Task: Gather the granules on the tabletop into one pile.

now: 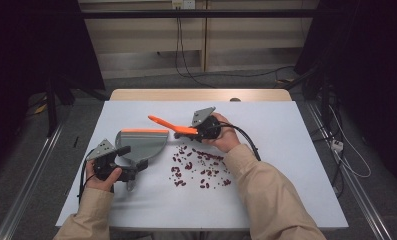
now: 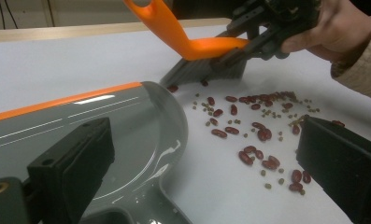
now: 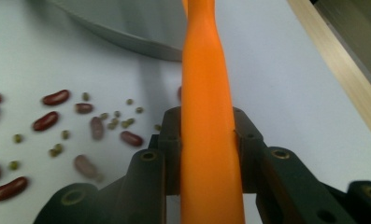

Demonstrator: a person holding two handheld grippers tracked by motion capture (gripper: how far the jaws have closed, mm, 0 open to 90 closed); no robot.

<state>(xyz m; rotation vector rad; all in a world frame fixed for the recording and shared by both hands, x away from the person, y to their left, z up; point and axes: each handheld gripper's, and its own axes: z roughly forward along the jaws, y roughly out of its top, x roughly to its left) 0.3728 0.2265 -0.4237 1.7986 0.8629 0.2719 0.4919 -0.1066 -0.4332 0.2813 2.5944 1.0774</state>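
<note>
Brush [image 1: 172,126] | orange handle clamped in right hand-held gripper [image 1: 200,131], bristles on surface beside beans [image 1: 201,170] | judged light, stiff, slick plastic; grip mid-handle | left hand-held gripper [image 1: 128,162] clamped on dustpan [image 1: 141,142] handle.

A white-topped rectangular table [image 1: 286,150] fills the frame's middle; at its centre lie scattered dark red kidney beans [image 1: 201,167] and small green beans [image 2: 210,111], with a grey plastic dustpan [image 1: 141,144] at centre left.
</note>
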